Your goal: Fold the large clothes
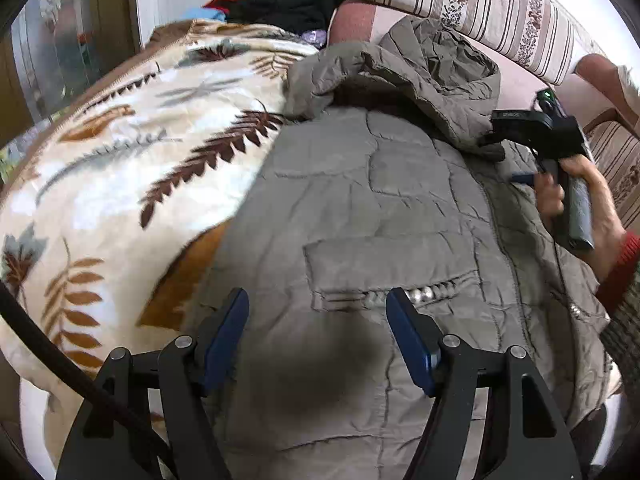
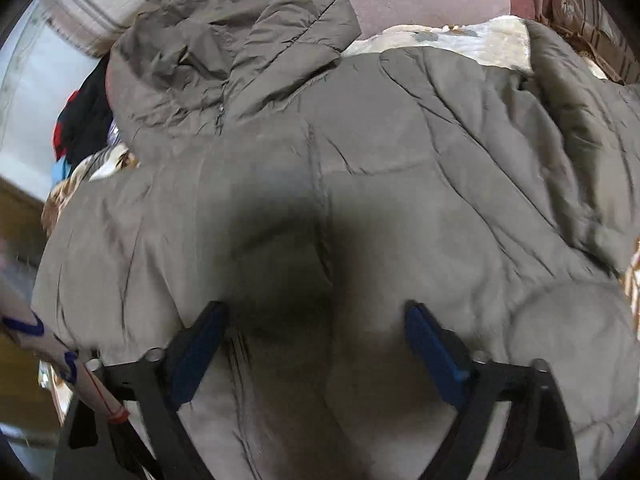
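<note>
A large olive-grey quilted jacket [image 1: 380,200] lies spread on a leaf-patterned blanket [image 1: 132,152], its hood [image 1: 420,68] bunched at the far end. My left gripper [image 1: 318,308] is open and empty, hovering just above the jacket near a zipped pocket [image 1: 400,276]. My right gripper [image 2: 316,320] is open and empty, close above the jacket's body [image 2: 360,184] below the hood [image 2: 224,40]. The right gripper also shows in the left wrist view [image 1: 524,148], held in a hand at the jacket's right side.
A striped sofa cushion [image 1: 480,0] runs along the back. A pile of black, red and blue clothes [image 1: 280,4] lies at the far left end. A wooden cabinet [image 1: 48,40] stands to the left. A cable [image 1: 60,360] crosses the left wrist view.
</note>
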Demonstrator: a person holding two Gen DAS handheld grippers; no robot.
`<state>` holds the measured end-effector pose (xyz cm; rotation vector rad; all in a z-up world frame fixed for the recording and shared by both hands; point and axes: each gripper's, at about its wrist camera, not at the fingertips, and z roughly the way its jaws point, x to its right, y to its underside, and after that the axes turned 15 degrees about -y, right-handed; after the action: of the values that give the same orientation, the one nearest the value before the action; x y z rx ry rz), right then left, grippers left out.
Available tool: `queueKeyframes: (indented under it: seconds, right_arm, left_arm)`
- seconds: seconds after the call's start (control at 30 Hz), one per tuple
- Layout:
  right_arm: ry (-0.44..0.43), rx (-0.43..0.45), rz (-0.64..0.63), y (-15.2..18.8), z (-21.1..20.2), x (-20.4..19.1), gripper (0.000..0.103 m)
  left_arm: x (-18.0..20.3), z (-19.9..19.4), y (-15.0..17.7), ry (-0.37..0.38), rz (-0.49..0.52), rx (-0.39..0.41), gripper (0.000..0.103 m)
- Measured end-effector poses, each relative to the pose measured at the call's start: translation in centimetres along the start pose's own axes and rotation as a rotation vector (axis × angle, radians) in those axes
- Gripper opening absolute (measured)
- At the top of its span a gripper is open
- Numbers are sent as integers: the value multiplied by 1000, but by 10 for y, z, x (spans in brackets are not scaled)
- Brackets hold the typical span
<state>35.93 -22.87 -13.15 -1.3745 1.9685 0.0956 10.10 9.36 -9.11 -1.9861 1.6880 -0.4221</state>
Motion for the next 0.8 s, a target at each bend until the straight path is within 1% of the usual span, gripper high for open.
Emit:
queueKeyframes:
  seconds: [0.03, 0.07, 0.1, 0.13, 0.23, 0.33, 0.37, 0.43, 0.5, 0.57, 0.6, 0.7, 0.73, 0.77, 0.8]
  right_arm:
    - [-33, -20, -9, -3, 2, -4, 44]
    - [-37, -27, -17, -6, 0, -6, 31]
    - [-36, -15, -37, -7, -6, -8, 27]
    - [-23, -11, -56, -9, -10, -9, 19]
    - [72, 28, -97, -12, -31, -1, 18]
    - [167, 63, -106, -14, -51, 20, 17]
    - [177, 61, -100, -16, -54, 28, 17]
    - [177, 43, -64, -21, -51, 43, 17]
    - [158, 21, -41, -24, -45, 51, 17]
    - [147, 8, -23, -22, -41, 57, 23]
    - [129, 26, -8, -20, -46, 60, 24]
    - [69, 57, -7, -7, -75, 64, 34]
    - [54, 80, -31, -3, -89, 64, 40]
    - [50, 104, -55, 2, -103, 64, 48]
    - [50, 138, -82, 8, -120, 67, 52]
  left_arm:
    - [1, 0, -1, 5, -2, -6, 70]
    - [2, 1, -1, 9, -3, -8, 70]
    - [4, 0, -2, 12, -2, -6, 70]
    - [6, 0, -2, 8, 1, 2, 70]
    - [12, 1, -1, -25, 26, 13, 70]
    - [16, 1, 4, -48, 40, 12, 70]
    - [18, 0, 5, -51, 47, 11, 70]
    - [22, -6, 8, -50, 58, 12, 70]
    - [27, -18, 8, -43, 68, 15, 70]
    - [30, -32, 7, -27, 72, 27, 70]
    - [32, -42, 7, -21, 76, 39, 70]
    - [41, -67, 5, -17, 97, 83, 70]
    - [45, -75, 5, -18, 109, 99, 71]
    - [49, -81, 5, -20, 119, 112, 74]
    - [55, -87, 5, -19, 131, 126, 74]
